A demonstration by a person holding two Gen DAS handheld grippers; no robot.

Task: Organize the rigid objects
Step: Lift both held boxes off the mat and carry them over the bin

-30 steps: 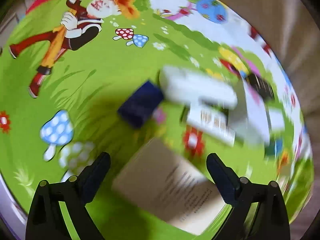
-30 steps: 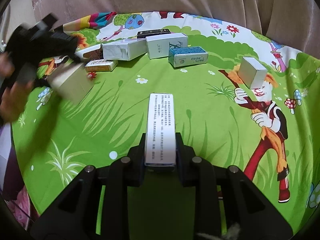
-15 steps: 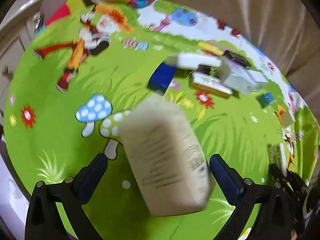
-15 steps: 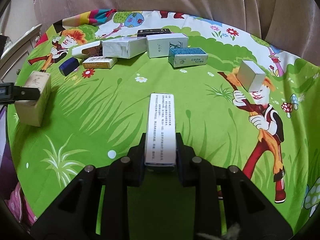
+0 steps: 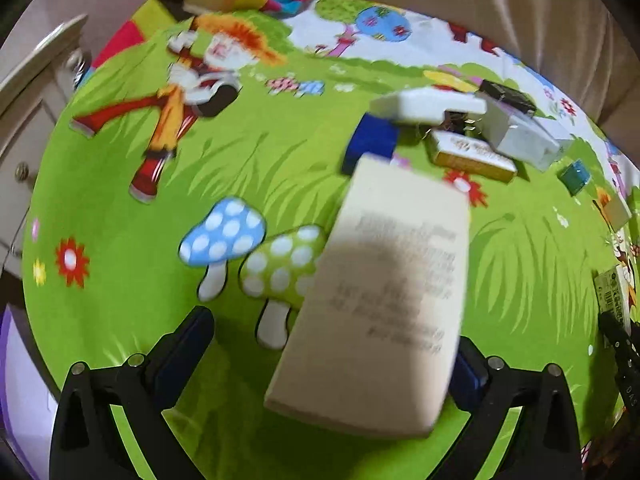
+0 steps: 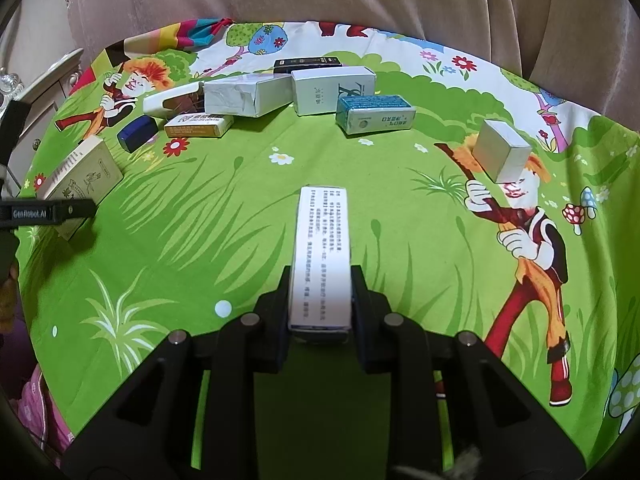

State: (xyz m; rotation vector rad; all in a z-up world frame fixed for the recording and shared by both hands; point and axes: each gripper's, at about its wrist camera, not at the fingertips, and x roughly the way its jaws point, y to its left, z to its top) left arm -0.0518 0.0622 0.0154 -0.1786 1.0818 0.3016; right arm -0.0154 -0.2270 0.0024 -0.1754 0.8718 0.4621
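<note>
Beige carton (image 5: 384, 300) now standing free on tablecloth (image 5: 120, 320), left gripper (image 5: 332, 360) spread wide after release. Right gripper (image 6: 320, 300) unmoved, pinching white text-printed box (image 6: 322, 256); probably next to place.

My left gripper (image 5: 328, 356) holds its jaws spread wide around the beige box (image 5: 384, 300); my right gripper (image 6: 320, 300) clamps the white box (image 6: 322, 256).
</note>
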